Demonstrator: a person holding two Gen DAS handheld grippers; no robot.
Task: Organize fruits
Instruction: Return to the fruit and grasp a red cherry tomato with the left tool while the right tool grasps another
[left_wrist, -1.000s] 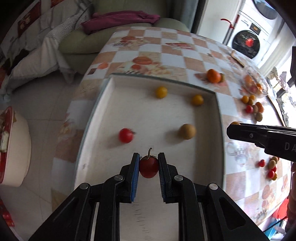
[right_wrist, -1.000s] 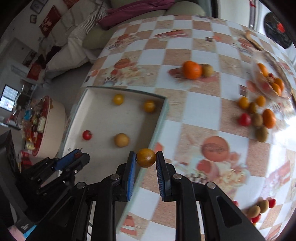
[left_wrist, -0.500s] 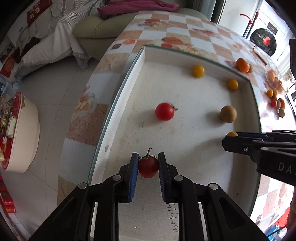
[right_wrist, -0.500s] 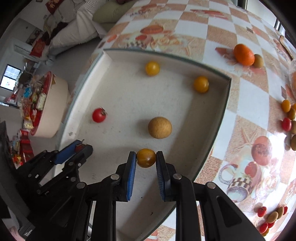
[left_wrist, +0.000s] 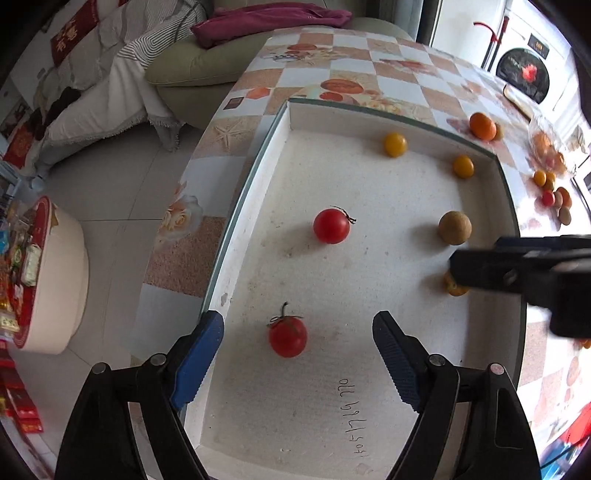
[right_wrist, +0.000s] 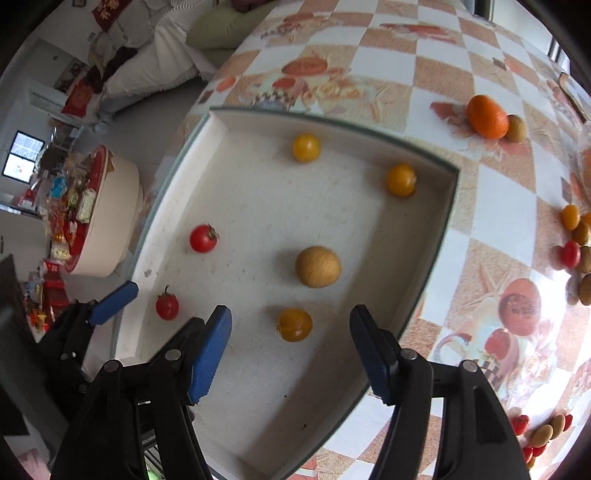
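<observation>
Both sets of fingers are spreading, nothing pinched. Your left gripper (left_wrist: 297, 339) has its blue pads (left_wrist: 197, 363) well clear of the stemmed red tomato (left_wrist: 287, 336), which sits on the tray floor between them, slightly toward the left pad. Your right gripper (right_wrist: 291, 334) is the same: jaws opening, orange tomato (right_wrist: 294, 325) resting on the floor between the pads, touching neither.

White tray (right_wrist: 448, 206) also holds:
- second red tomato (left_wrist: 331, 225), 12 o'clock of the stemmed one
- tan round fruit (right_wrist: 317, 266), 12 o'clock of the orange tomato, near it
- two yellow tomatoes (right_wrist: 306, 147) (right_wrist: 401, 180) by the far wall

On the left view, your right gripper comes in from 3 o'clock and partly covers the orange tomato.

Outside the tray on the checkered tablecloth (right_wrist: 436, 70): one orange (right_wrist: 487, 116) at 1 o'clock, and a fruit cluster (right_wrist: 576, 243) at 3 o'clock.
</observation>
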